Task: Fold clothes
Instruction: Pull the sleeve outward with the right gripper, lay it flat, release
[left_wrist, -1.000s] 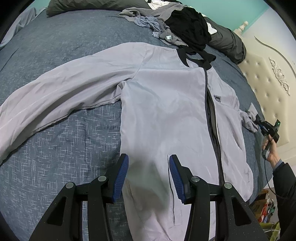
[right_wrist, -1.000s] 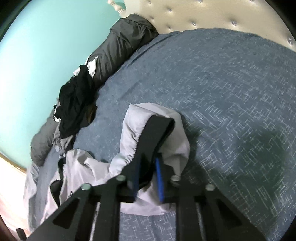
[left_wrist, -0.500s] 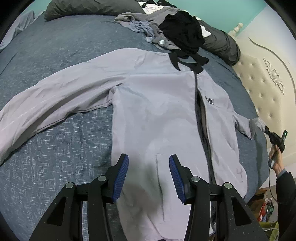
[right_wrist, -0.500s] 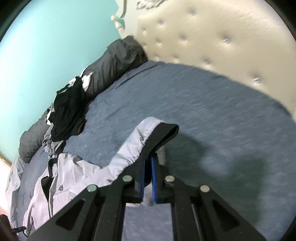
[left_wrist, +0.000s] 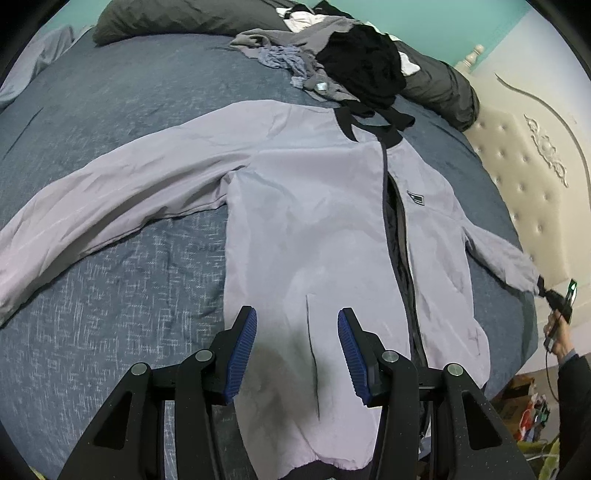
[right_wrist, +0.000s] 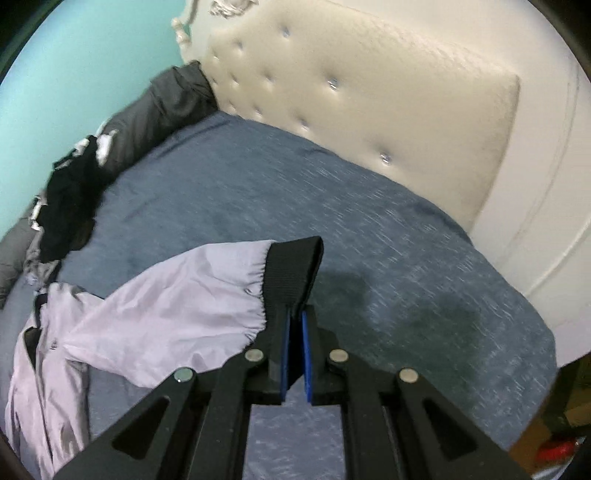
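Lilac windbreaker jacket (left_wrist: 314, 206) spread front-up on blue bedspread (left_wrist: 110, 295). Left gripper (left_wrist: 297, 347) half open, empty, over hem. Right gripper (right_wrist: 293, 325) clamped on black cuff (right_wrist: 291, 273), toward three o'clock. Probably light, slippery, limp; best gripped at cuffs, hem.

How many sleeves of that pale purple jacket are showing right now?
2. One sleeve lies spread flat across the blue bedspread, far from both tongs. The other sleeve is stretched toward the headboard, its black cuff pinched in the right tongs.
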